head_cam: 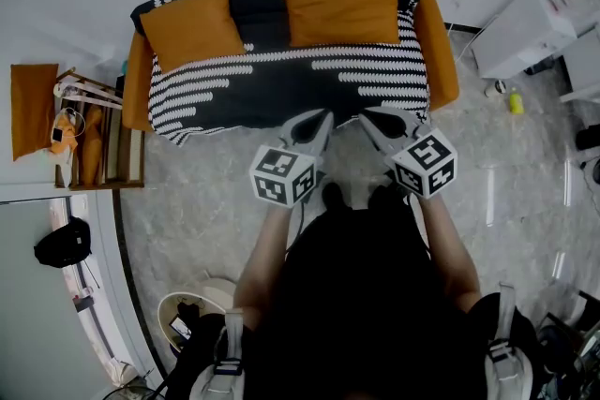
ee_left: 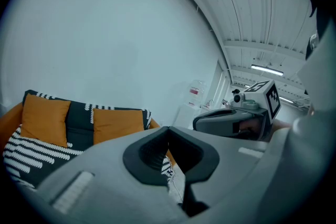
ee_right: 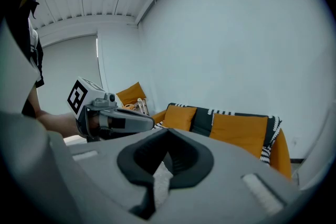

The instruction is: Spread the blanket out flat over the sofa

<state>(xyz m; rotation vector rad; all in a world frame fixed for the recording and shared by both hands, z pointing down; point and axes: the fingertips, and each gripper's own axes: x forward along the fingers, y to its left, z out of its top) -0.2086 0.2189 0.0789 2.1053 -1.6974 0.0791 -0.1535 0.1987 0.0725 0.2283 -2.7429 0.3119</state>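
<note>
- The orange sofa [head_cam: 441,42] stands straight ahead of you
- The blanket [head_cam: 281,84], black with white stripes, lies over the sofa's seat and backrest, leaving the sofa's two arms bare
- Two orange cushions [head_cam: 192,25] [head_cam: 339,5] lean against the sofa's backrest, on top of the blanket
- Your left gripper [head_cam: 325,117] and right gripper [head_cam: 364,117] hover side by side just at the sofa's front edge; the fingers of both are closed with nothing held

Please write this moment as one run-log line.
blanket: spread over sofa | cushions: two, on blanket | left gripper: shut, empty, near sofa front | right gripper: shut, empty, near sofa front
</note>
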